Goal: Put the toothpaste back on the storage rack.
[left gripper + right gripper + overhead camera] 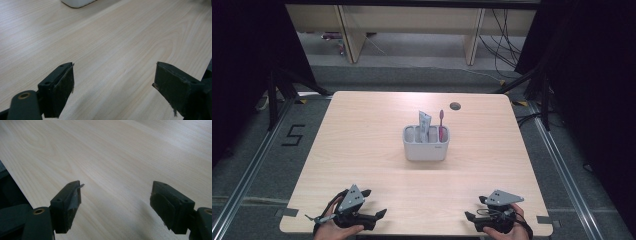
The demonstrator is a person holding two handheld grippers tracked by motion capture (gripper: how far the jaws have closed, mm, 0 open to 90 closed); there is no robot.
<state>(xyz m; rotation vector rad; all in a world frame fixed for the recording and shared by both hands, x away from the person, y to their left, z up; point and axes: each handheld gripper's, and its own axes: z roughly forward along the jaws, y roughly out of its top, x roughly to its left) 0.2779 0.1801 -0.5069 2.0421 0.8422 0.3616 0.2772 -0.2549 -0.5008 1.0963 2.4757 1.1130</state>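
A grey caddy [426, 144] with several compartments stands at the middle of the light wooden table [362, 150]. A white toothpaste tube [424, 122] and a red toothbrush [441, 125] stick up out of it. My left gripper [374, 204] rests near the table's front left edge, open, with nothing between its jaws. My right gripper [475, 207] rests near the front right edge, open and empty too. In the left gripper view my left gripper [113, 85] hovers over bare wood, with the caddy's base [77, 3] at the top edge. In the right gripper view my right gripper [116, 202] is open over bare wood.
A round cable hole [455, 106] sits near the table's far edge. Black floor mats, metal rails and tripod legs [277, 95] surround the table. A floor marking "5" [293, 135] lies to the left. Wooden furniture and cables stand beyond the far edge.
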